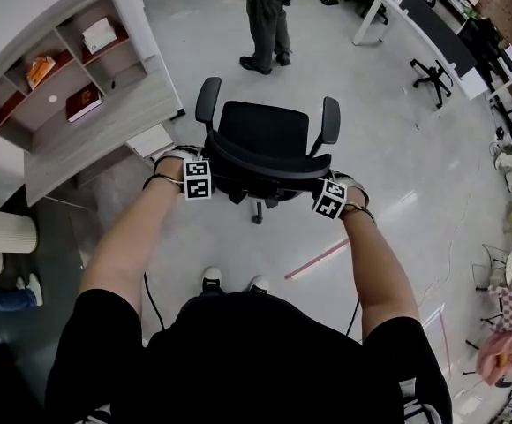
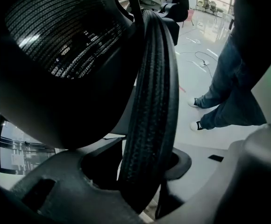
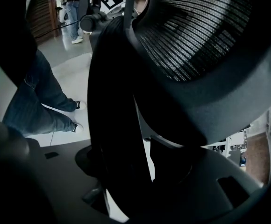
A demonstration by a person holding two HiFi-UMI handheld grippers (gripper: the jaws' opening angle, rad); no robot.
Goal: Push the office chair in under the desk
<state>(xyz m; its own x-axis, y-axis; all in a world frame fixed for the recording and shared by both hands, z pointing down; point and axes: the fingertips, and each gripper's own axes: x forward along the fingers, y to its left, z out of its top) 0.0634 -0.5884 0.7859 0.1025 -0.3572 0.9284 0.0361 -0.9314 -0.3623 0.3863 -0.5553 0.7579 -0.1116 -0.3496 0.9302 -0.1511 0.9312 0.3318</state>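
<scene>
Both grippers are closed on the backrest (image 2: pixel 152 101) rim of the chair (image 1: pixel 269 140), the left gripper (image 1: pixel 194 179) and right gripper (image 1: pixel 331 199) one at each end. The chair stands on open floor, near the desk (image 1: pixel 106 122) at left but not under it, so the push itself is left to do.

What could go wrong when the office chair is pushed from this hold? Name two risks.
The left gripper and right gripper hold the office chair only by its thin backrest rim, so it might swivel or slip free. The nearest desk lies to the left and a bystander stands ahead; a straight push could roll towards their legs.
</scene>
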